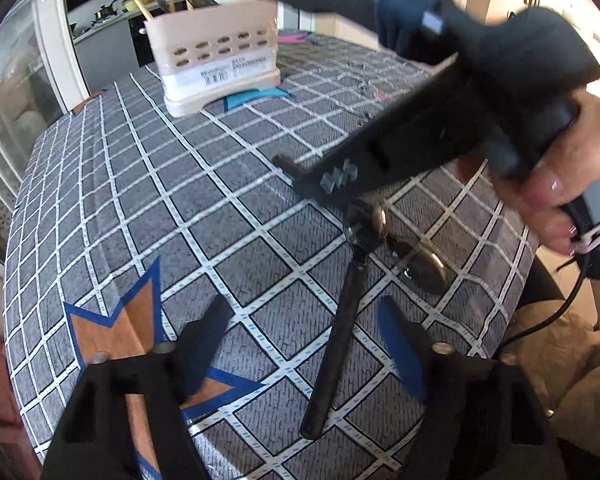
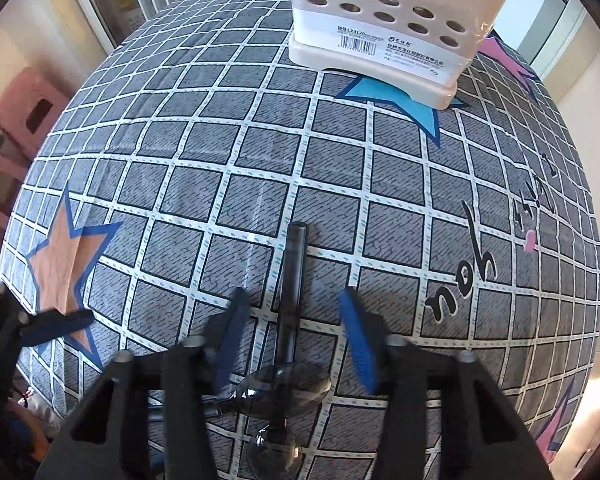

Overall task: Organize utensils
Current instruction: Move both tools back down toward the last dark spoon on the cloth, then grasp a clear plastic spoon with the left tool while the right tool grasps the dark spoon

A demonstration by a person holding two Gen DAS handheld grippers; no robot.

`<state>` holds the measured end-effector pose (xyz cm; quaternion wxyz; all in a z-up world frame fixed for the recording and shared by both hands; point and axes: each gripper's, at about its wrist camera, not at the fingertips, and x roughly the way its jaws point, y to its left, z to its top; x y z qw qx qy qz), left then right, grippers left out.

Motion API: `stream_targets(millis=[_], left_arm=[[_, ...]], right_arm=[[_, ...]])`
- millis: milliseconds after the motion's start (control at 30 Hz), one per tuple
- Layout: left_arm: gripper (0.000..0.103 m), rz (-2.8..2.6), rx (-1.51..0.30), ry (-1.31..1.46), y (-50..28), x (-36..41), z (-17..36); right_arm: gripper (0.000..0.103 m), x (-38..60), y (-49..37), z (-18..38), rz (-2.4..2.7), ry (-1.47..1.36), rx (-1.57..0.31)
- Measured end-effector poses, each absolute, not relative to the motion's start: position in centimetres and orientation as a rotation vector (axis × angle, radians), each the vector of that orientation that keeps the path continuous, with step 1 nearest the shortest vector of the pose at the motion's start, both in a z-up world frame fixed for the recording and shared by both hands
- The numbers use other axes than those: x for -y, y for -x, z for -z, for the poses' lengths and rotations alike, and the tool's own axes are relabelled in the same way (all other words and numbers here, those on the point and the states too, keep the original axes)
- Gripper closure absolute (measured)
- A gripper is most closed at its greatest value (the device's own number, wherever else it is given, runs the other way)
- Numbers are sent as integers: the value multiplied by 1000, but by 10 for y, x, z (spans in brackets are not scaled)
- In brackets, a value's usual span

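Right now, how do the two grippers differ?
The left gripper gapes wide; the right gripper is narrower. The right gripper straddles a spoon handle without pinching it; the left gripper holds nothing. Both have blue pads and point down at the cloth.

I see the tablecloth [image 2: 204, 148] as woven cloth, matt, with a printed grid. The utensil holder [image 2: 384, 28] looks like smooth cream plastic bearing a paper label. The spoon [image 2: 288, 388] shows a glossy metal bowl and a matt black handle. My gripper pads [image 2: 358, 340] appear matt blue.
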<state>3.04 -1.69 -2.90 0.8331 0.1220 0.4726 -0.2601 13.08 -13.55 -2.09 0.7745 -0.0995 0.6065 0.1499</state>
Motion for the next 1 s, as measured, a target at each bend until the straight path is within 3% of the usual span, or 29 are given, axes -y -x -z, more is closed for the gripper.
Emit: stream_targets(millis=[33,67,733,767,867,933,1000], left_arm=[[4,548,-1014,-261,-33,18,31],[4,547,-1021,-262,-34,19,33],[5,625,-1105,-416,-60,67,38],[7,637,-1110,-432,-60,70,38],[27,685,-1112,-481,-53,79,34],[59,706,-1112,-507,-50,86,31],[61,722,-1126,-503,-50,89,29]], right_arm=[[89,136,-131,21,-331,207,-1316],[90,137,-132,22,-337,198,-1316],[90,216,-127,-6,-334,-30,-1198],[90,218,-127,-7,-332,-38,-1194],[90,226,-126,-12,-326,-60,-1180],[90,230,-125,-14,-321,-70,-1170],[90,229,-126,-15,-315,-80,-1160]])
